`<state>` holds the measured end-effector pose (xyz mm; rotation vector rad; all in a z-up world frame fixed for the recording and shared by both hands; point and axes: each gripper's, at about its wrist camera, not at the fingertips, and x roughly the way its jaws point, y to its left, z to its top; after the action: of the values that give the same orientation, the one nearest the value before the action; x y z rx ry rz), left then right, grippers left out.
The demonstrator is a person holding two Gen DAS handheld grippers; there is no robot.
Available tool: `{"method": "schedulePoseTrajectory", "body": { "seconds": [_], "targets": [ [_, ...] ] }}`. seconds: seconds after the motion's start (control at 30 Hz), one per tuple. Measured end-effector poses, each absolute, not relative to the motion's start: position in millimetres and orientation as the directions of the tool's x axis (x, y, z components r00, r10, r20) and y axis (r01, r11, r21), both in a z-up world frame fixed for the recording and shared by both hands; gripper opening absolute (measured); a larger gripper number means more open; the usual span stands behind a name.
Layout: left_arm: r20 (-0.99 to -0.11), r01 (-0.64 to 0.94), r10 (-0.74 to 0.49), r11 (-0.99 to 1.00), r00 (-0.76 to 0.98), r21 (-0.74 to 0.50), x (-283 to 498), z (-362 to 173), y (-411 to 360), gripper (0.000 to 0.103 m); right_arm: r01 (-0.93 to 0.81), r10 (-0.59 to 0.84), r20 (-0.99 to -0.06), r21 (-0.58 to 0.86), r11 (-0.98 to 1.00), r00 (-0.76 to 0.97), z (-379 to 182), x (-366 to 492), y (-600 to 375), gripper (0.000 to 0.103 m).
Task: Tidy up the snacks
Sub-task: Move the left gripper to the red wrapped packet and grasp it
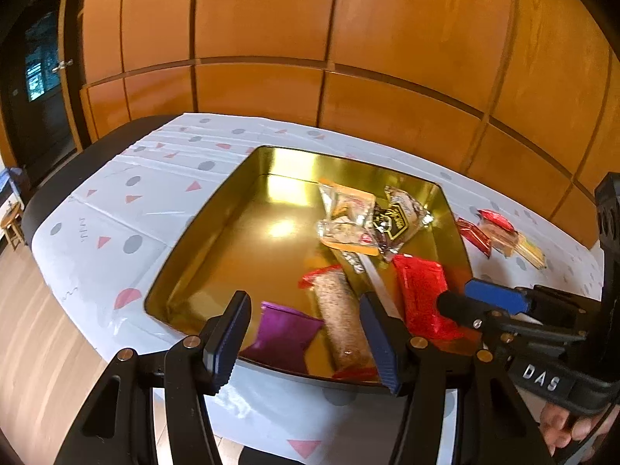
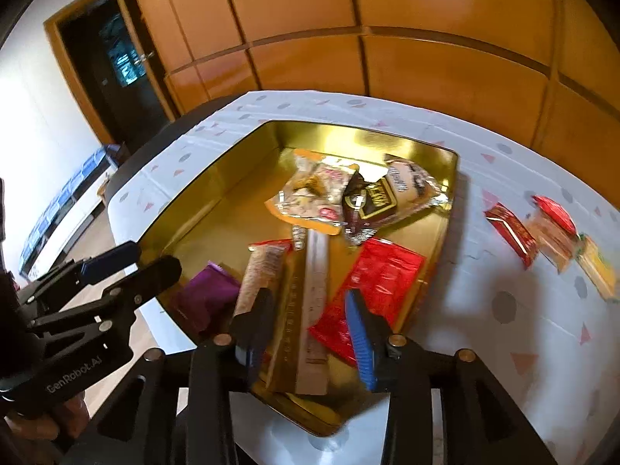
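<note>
On the desk, a shallow gold tin tray (image 2: pixel 217 178) holds most of the snacks. At its far side lie a clear packet with orange edges (image 2: pixel 310 197) and a dark-labelled clear packet (image 2: pixel 387 197), overlapping. Nearer are a large red packet (image 2: pixel 379 279), a long pale bar (image 2: pixel 316 271), a brown bar in a red-ended wrapper (image 2: pixel 259 271) and, at the near left, a purple packet (image 2: pixel 209 294).

Three snacks lie outside the tray, on the patterned cloth (image 2: pixel 484 329) to its right: a small red packet (image 2: pixel 511 232), a packet with a red end (image 2: pixel 554 228) and a yellowish packet (image 2: pixel 596 271), close together in a row.

So the job looks well over half done; those three seem to be what is left to gather.

Above the tray's near edge, the left tool (image 1: pixel 302 333) is released, its fingers spread over the purple packet and the brown bar, gripping nothing. Beside it, the right tool (image 2: pixel 310 333) is also released, its fingers either side of the pale bar, which seems to lie below them, not gripped.
</note>
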<state>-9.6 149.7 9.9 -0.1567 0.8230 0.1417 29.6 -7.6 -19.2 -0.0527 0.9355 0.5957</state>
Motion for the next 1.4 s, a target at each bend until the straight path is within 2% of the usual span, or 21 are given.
{"method": "schedulePoseTrajectory", "body": {
  "seconds": [0.07,0.2,0.3,0.53,0.6,0.73,0.83,0.93,0.97,1.1,1.23,1.3,1.4],
  "targets": [
    [-0.739,-0.171,0.055,0.982,0.671,-0.082,-8.0,10.4,145.0,0.059,-0.483,0.45,-0.765,0.21,0.85,0.46,-18.3,31.1,-16.8,0.04],
    [-0.738,-0.134,0.03,0.988,0.674,-0.081,-6.0,12.8,134.7,0.057,-0.43,0.427,-0.755,0.213,0.877,0.497,-14.1,34.3,-45.7,0.048],
    [-0.736,-0.099,0.009,0.992,0.677,-0.079,-2.0,16.4,125.1,0.057,-0.383,0.389,-0.759,0.199,0.902,0.521,-14.1,37.4,-74.9,0.051],
    [-0.728,0.034,-0.071,0.997,0.682,-0.065,14.0,32.4,85.2,0.056,-0.236,0.234,-0.801,0.119,0.964,0.551,-23.7,51.9,-158.8,0.052],
    [-0.723,0.077,-0.083,0.996,0.686,-0.042,19.1,38.2,67.6,0.056,-0.202,0.193,-0.805,0.093,0.975,0.561,-23.1,56.4,-179.8,0.057],
    [-0.725,0.167,-0.126,0.986,0.677,-0.016,34.0,43.8,33.4,0.056,-0.136,0.118,-0.806,0.046,0.99,0.581,-17.9,66.6,-222.3,0.06],
    [-0.741,0.223,-0.178,0.974,0.648,-0.039,49.7,44.0,9.6,0.056,-0.098,0.076,-0.8,0.022,0.995,0.595,-12.6,71.8,-248.6,0.065],
    [-0.74,0.245,-0.196,0.969,0.643,-0.044,61.9,43.8,-8.7,0.056,-0.074,0.034,-0.794,-0.014,0.997,0.607,-8.2,77.1,-270.9,0.067],
    [-0.742,0.252,-0.201,0.967,0.639,-0.044,66.8,42.9,-15.8,0.051,-0.073,0.023,-0.792,-0.028,0.997,0.61,-7.4,80.1,-274.9,0.068],
    [-0.782,0.254,-0.255,0.959,0.569,-0.127,93.1,30.6,-37.6,0.046,-0.079,-0.029,-0.789,-0.098,0.992,0.613,-10.2,87.1,-291.6,0.071],
    [-0.815,0.231,-0.22,0.967,0.536,-0.109,115.5,15.5,-56.8,0.044,-0.06,-0.017,-0.799,-0.066,0.996,0.601,-20.0,91.4,-307.5,0.072],
    [-0.84,0.199,-0.221,0.97,0.495,-0.138,131.1,6.4,-63.1,0.044,-0.039,-0.022,-0.813,-0.055,0.998,0.582,-24.0,94.8,-311.6,0.072],
    [-0.864,0.152,-0.225,0.973,0.45,-0.174,154.0,-6.3,-71.4,0.044,-0.039,0.015,-0.787,-0.011,0.999,0.617,-14.7,93.9,-314.6,0.073]
  ]
}}
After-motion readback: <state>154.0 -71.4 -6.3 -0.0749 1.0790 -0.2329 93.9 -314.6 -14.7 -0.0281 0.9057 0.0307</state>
